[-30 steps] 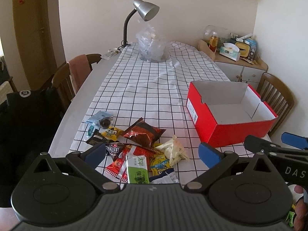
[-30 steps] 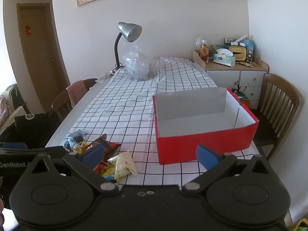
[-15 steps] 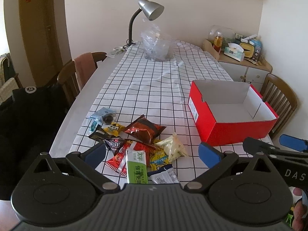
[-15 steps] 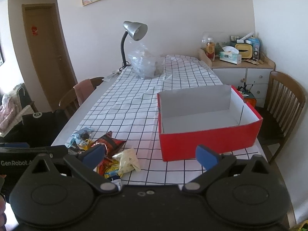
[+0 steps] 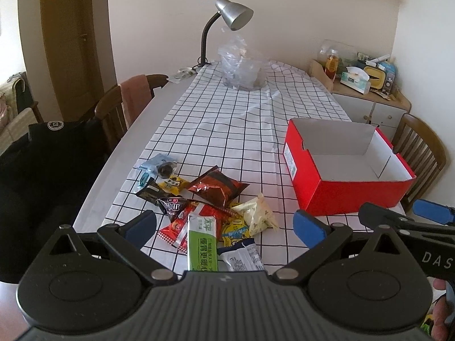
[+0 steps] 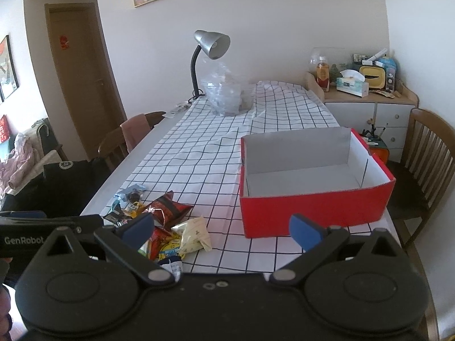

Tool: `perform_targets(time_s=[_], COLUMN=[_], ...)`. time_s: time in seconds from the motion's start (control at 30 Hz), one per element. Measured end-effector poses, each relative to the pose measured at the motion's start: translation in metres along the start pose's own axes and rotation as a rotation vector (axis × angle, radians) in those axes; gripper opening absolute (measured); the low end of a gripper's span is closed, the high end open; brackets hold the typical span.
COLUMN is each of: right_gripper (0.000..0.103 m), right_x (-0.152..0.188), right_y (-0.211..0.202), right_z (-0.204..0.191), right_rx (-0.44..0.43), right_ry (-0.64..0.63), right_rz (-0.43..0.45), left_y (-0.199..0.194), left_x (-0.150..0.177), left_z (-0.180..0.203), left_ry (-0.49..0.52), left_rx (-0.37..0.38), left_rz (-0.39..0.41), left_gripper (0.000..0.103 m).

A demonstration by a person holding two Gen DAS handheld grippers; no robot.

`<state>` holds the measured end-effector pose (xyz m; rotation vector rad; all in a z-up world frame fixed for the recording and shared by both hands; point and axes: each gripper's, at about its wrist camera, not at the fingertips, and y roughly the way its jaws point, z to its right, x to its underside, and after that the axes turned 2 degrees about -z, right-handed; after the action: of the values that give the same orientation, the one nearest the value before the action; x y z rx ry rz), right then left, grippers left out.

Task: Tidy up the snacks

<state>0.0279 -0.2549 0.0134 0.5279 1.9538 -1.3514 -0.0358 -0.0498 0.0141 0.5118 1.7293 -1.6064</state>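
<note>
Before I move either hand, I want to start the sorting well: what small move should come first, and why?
Probably lower the left gripper onto the green packet. Both grippers are open and hold nothing, the red box is empty, and that packet lies on top of the snack pile, nearest the left fingers. The right gripper faces the box instead.

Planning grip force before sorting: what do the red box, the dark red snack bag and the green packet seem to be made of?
Red box: likely cardboard, matte red outside, plain white inside, with crisp folded corners and a thin rim.
Dark red snack bag: probably foil-laminated plastic, glossy, crinkled, with bright glints.
Green packet: seemingly smooth plastic film, with a soft sheen and flat printed face.
</note>
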Motion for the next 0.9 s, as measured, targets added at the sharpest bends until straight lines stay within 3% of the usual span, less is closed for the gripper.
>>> perform_targets(time_s=[0.53,0.9], right_gripper=[0.102,0.094], right_x=[0.002,0.036], right_y=[0.012,0.06], right_z=[0.002,0.0], right_rx=[-0.027,-0.042], right_ry=[-0.012,-0.033], right_rz=[-0.019,-0.205], left_y=[0.006,0.048], left_x=[0.003,0.022], left_z=[-0.003,-0.03], left_ry=[-0.015,-0.066], left_rx=[-0.023,-0.073], left_rz=[-0.022,-0.153], left_gripper=[0.103,0.103])
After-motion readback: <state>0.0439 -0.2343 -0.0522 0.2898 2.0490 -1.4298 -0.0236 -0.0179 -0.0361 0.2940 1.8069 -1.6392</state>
